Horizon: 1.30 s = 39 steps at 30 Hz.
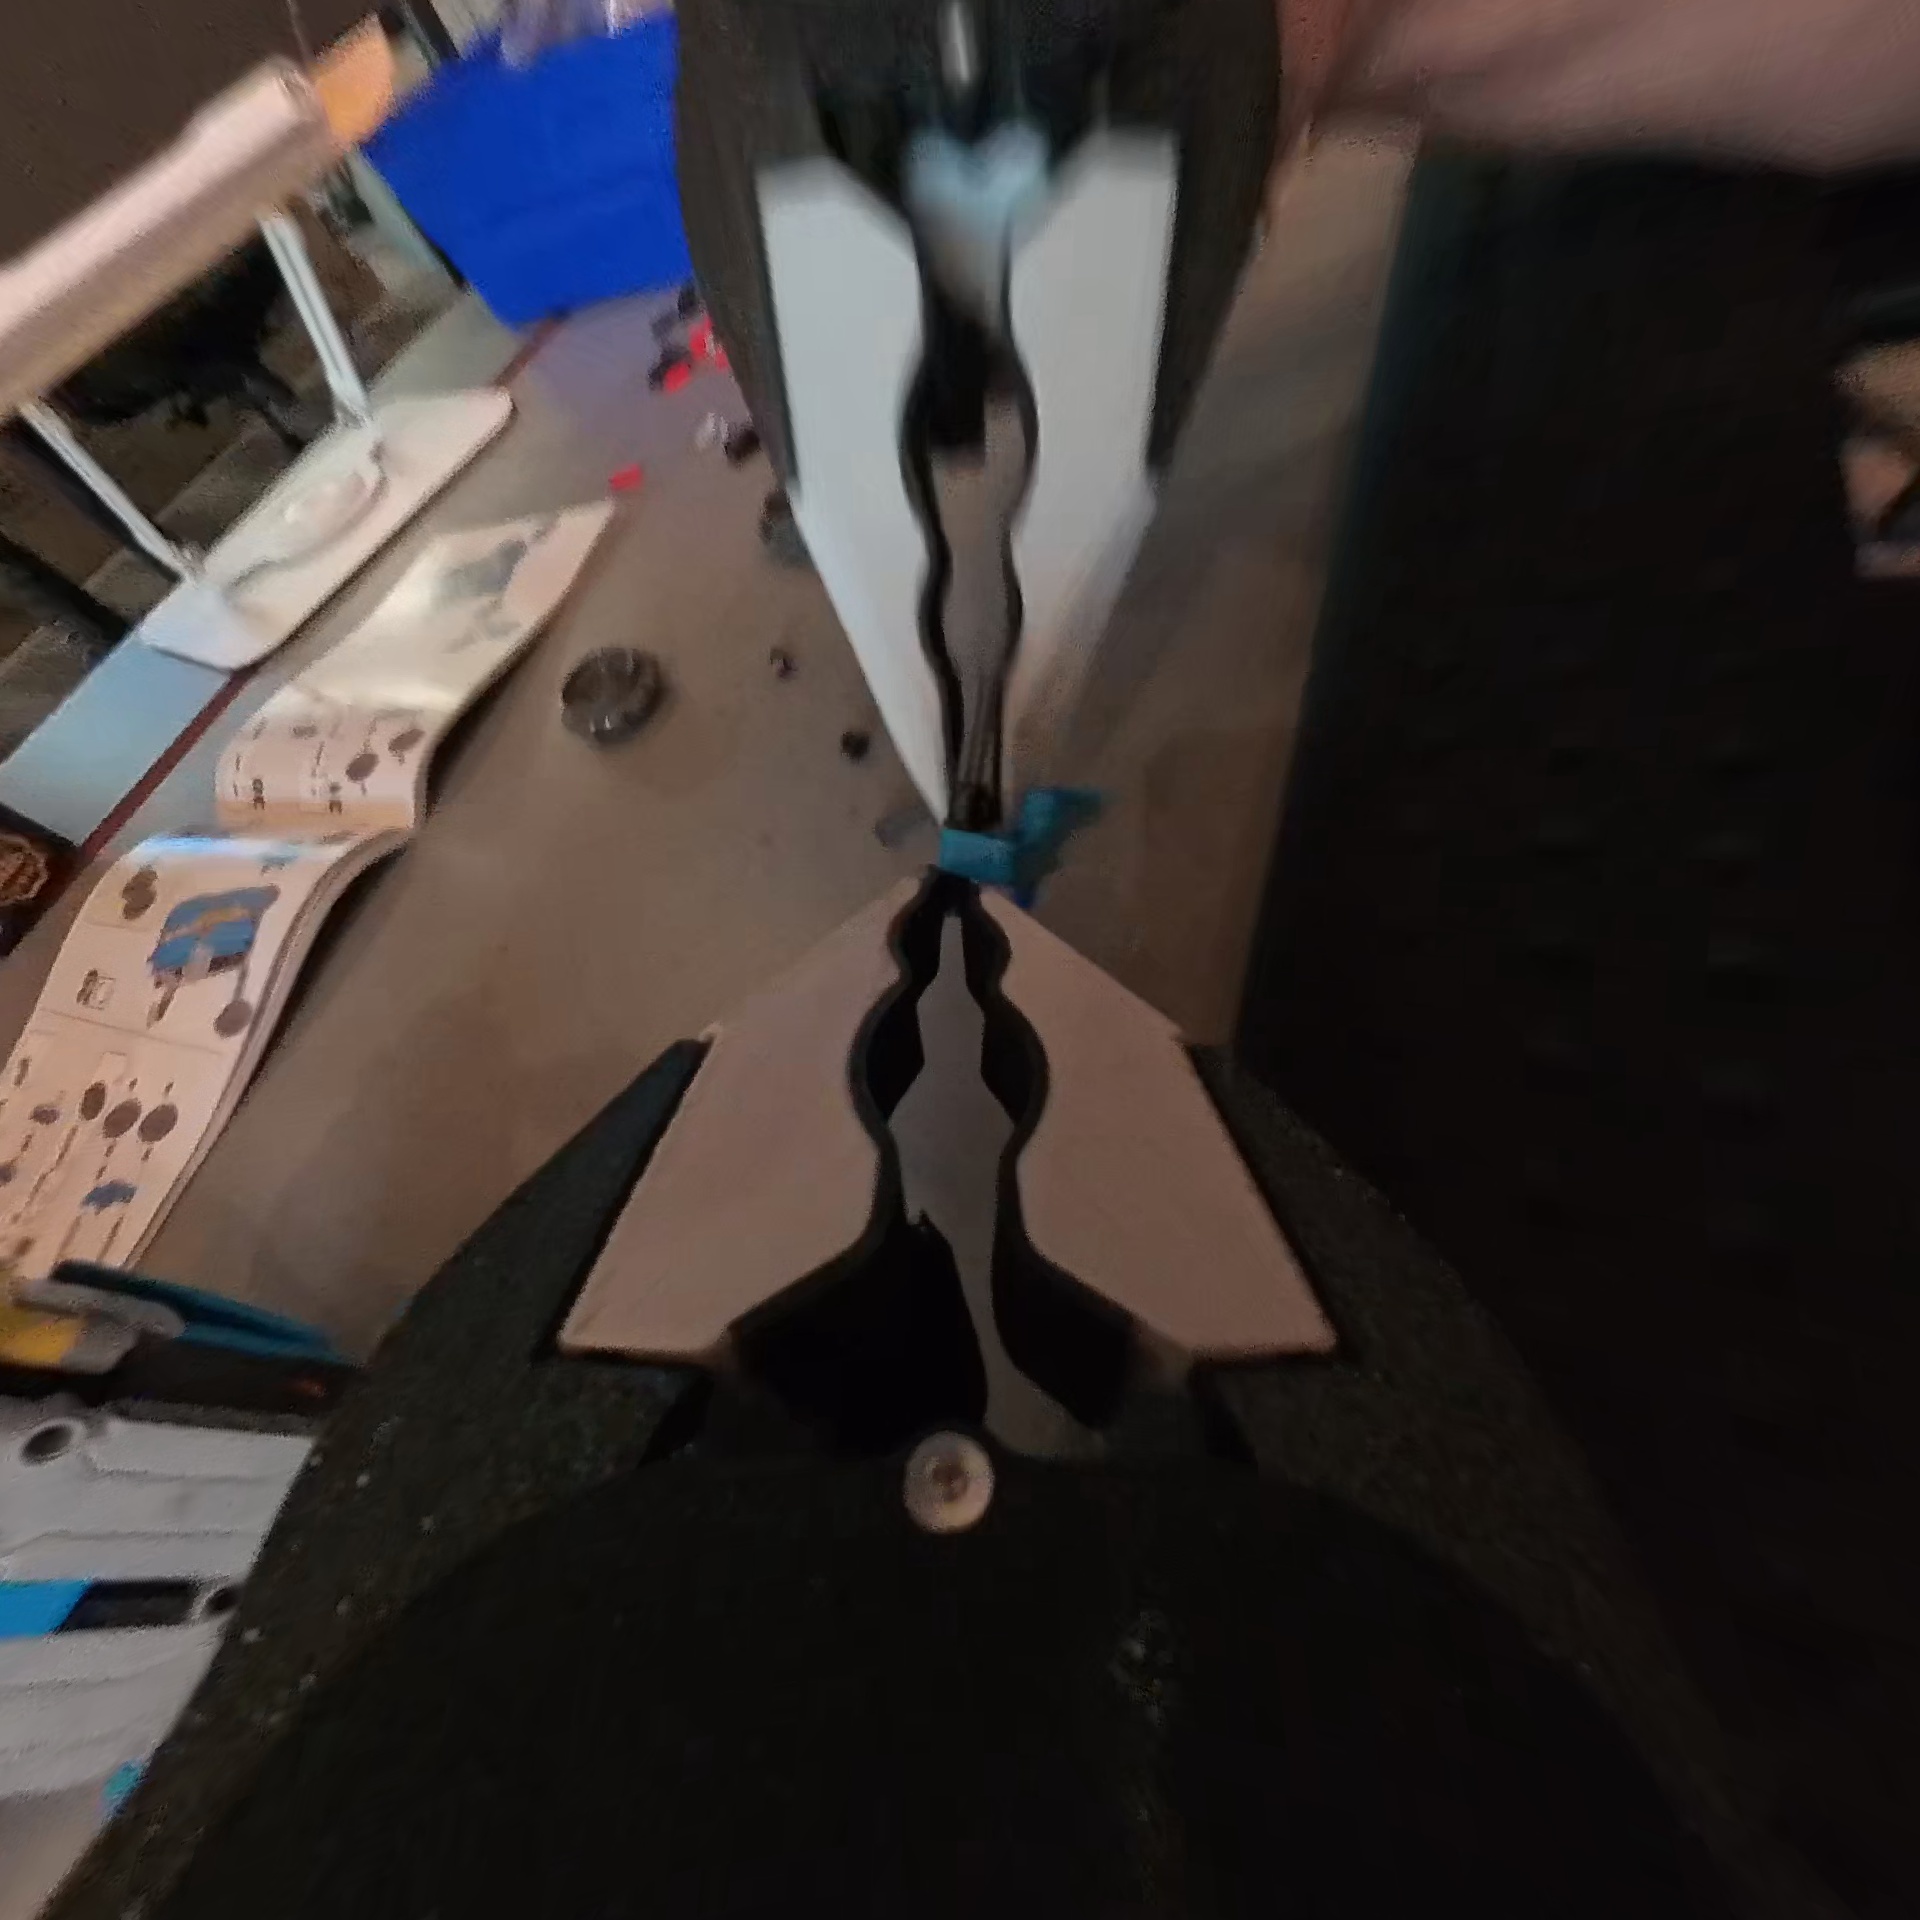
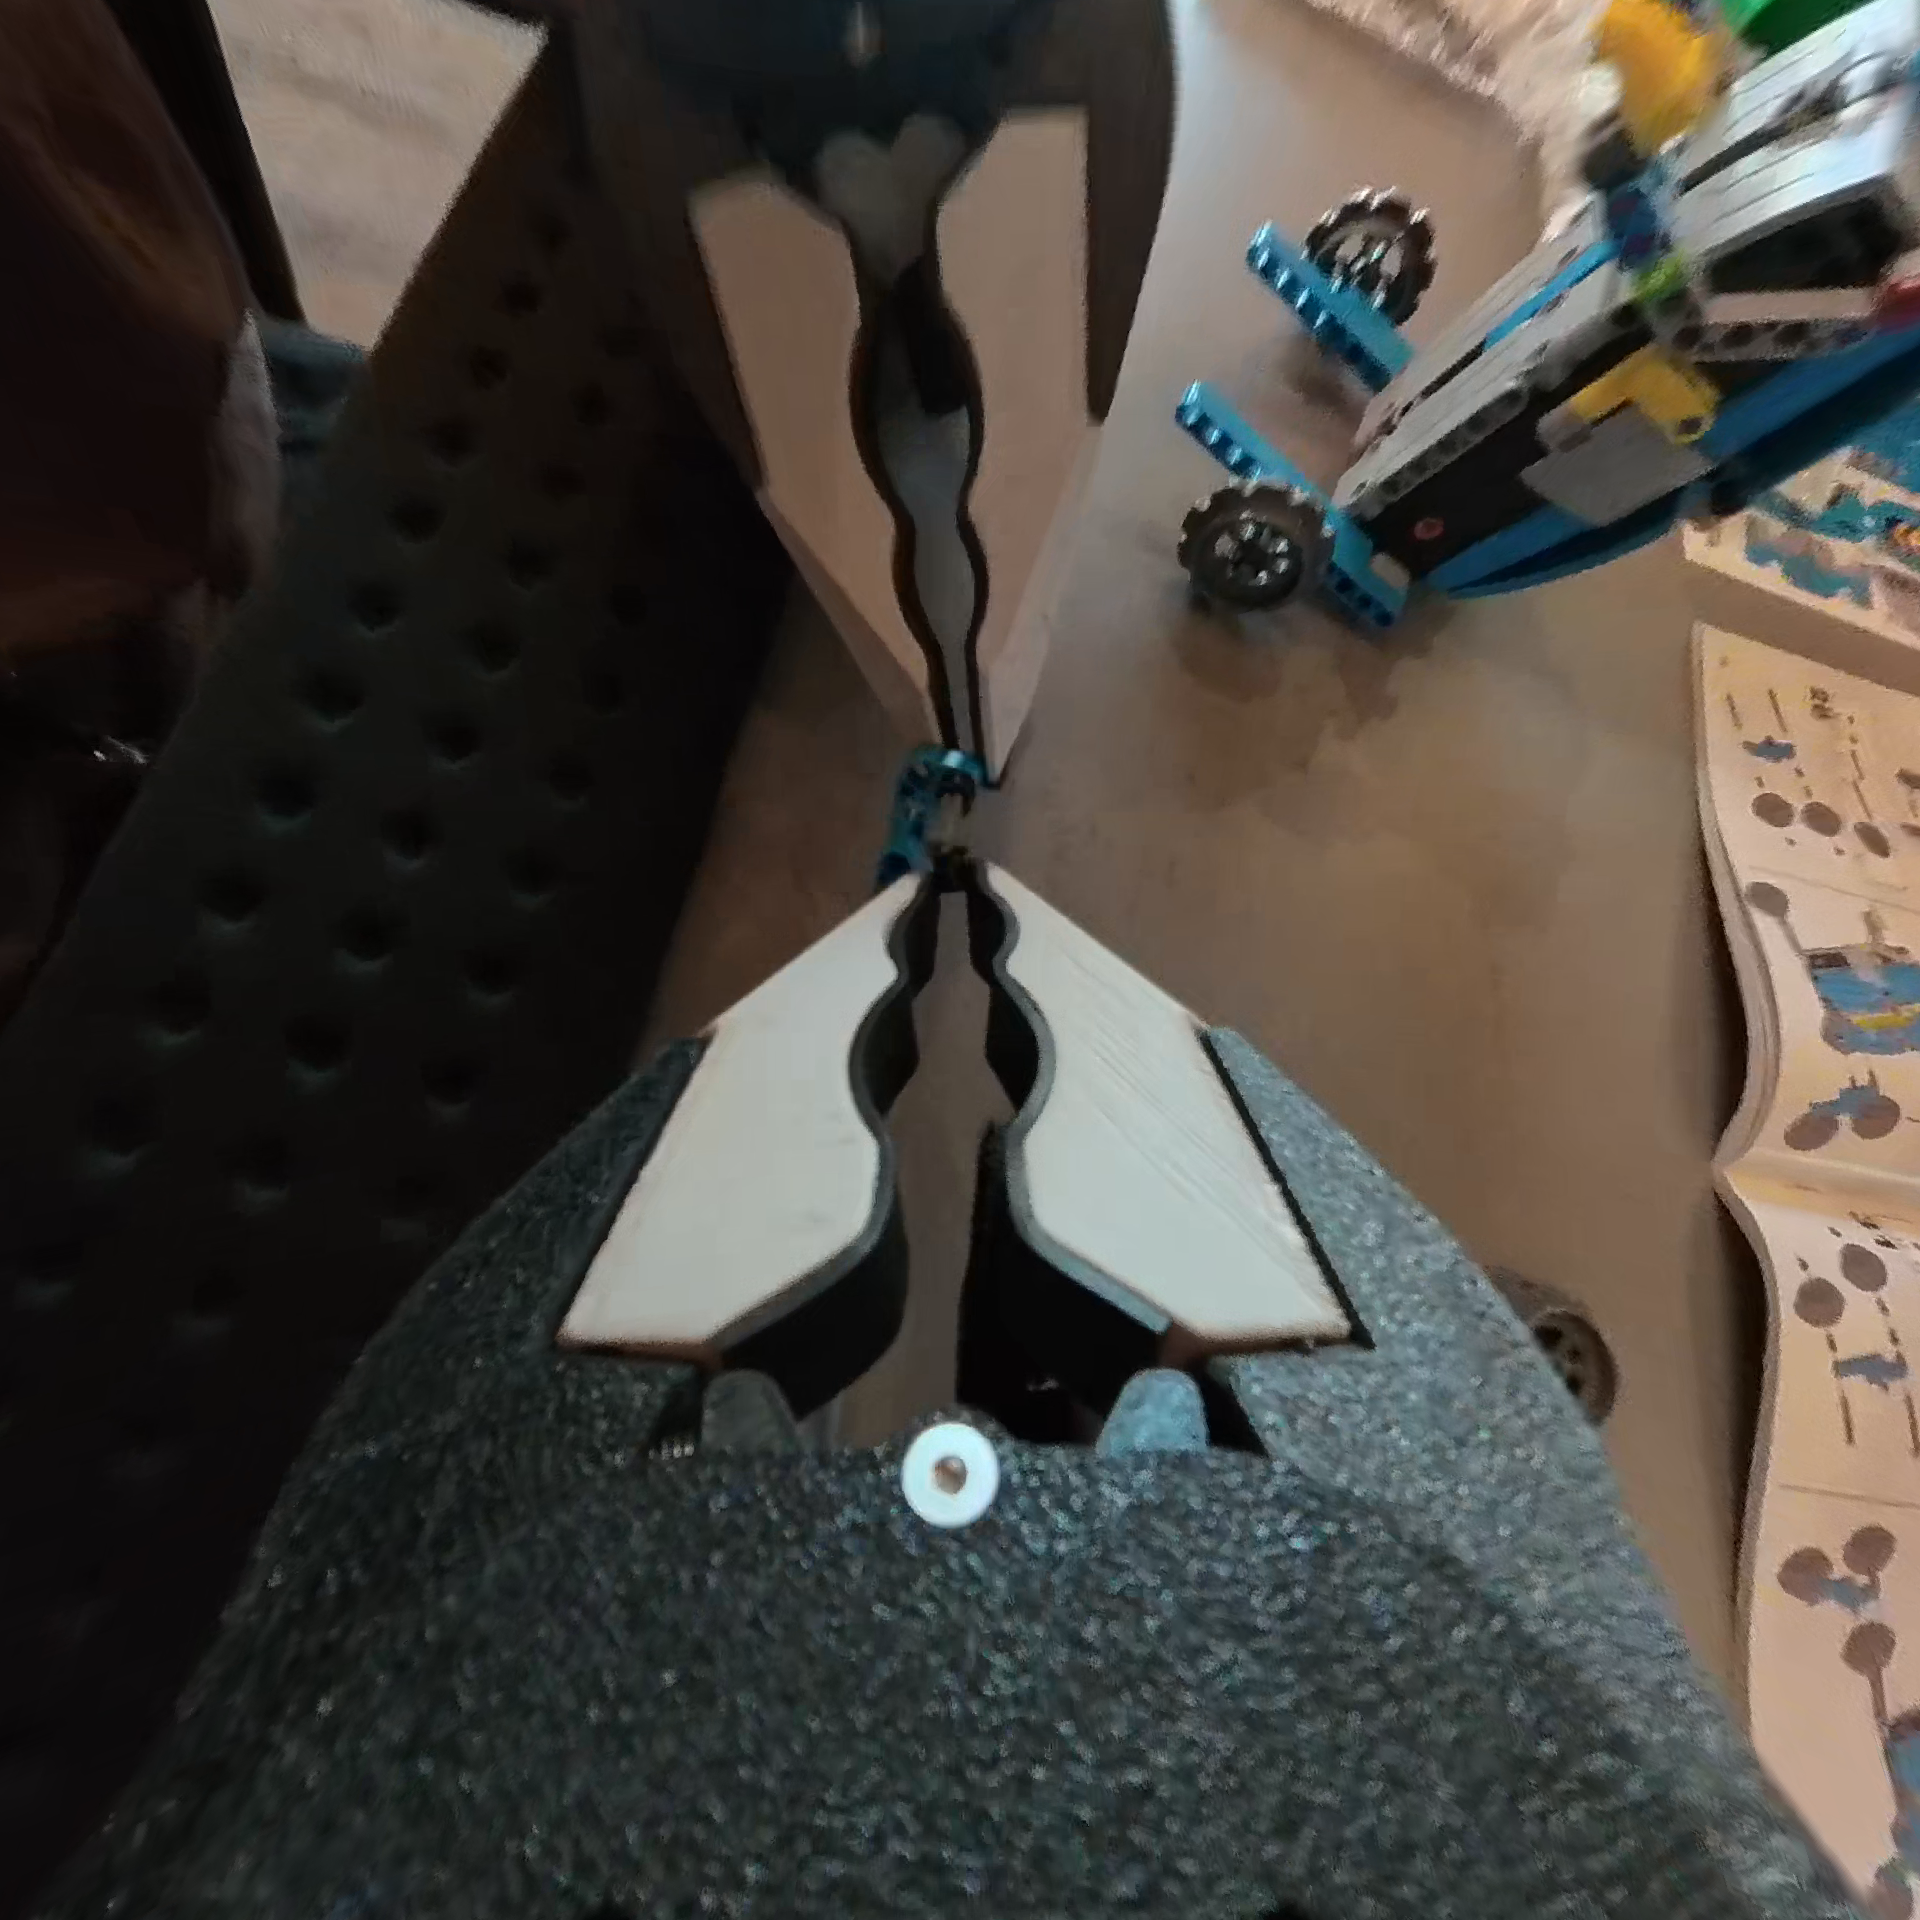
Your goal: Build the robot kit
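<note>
My two grippers meet tip to tip above a brown table (image 1: 582, 987). My left gripper (image 1: 945, 885) is shut on a small blue holed brick piece (image 1: 987, 847), pinched at its fingertips. My right gripper (image 2: 951, 871) is shut on a small dark pin (image 2: 951, 831) that touches the blue piece (image 2: 914, 805). In the left wrist view the right gripper (image 1: 971, 805) comes in from the top; in the right wrist view the left gripper (image 2: 979, 774) does. The joint between the pin and the blue piece is tiny and blurred.
An open instruction booklet (image 1: 312, 831) lies left, with a white lamp base (image 1: 312, 499), a blue bin (image 1: 540, 177), a loose wheel (image 1: 611, 694) and small scattered pieces. A blue-grey brick vehicle (image 2: 1558, 416) and booklet (image 2: 1818, 1039) lie right. A black perforated panel (image 2: 364, 831) stands close by. Only a small space, under 4 cm, lies between the two pairs of fingers. From either gripper's tips it is about 15 cm to the blue-grey brick vehicle (image 2: 1558, 416). Look for it in the left wrist view (image 1: 104, 1330) too.
</note>
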### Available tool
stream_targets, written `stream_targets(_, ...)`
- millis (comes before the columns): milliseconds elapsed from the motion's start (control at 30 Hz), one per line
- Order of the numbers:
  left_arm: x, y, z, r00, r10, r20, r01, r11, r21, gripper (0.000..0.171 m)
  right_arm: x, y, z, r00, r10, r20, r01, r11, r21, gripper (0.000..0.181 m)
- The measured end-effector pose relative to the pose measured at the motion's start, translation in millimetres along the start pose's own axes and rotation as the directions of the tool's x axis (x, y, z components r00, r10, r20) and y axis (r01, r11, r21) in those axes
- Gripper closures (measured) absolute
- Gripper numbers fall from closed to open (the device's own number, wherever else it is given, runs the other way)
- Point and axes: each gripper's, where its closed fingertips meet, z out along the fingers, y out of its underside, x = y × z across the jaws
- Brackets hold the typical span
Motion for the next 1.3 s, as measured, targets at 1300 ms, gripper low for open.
stream_targets(1300,-18.5,-53.7,-27.8,0.953,0.018,0.302,-0.088,0.971,0.221,0.159,11.1,-47.2,-34.3,0.697,0.486,0.527,-0.711,0.567,0.417,0.174)
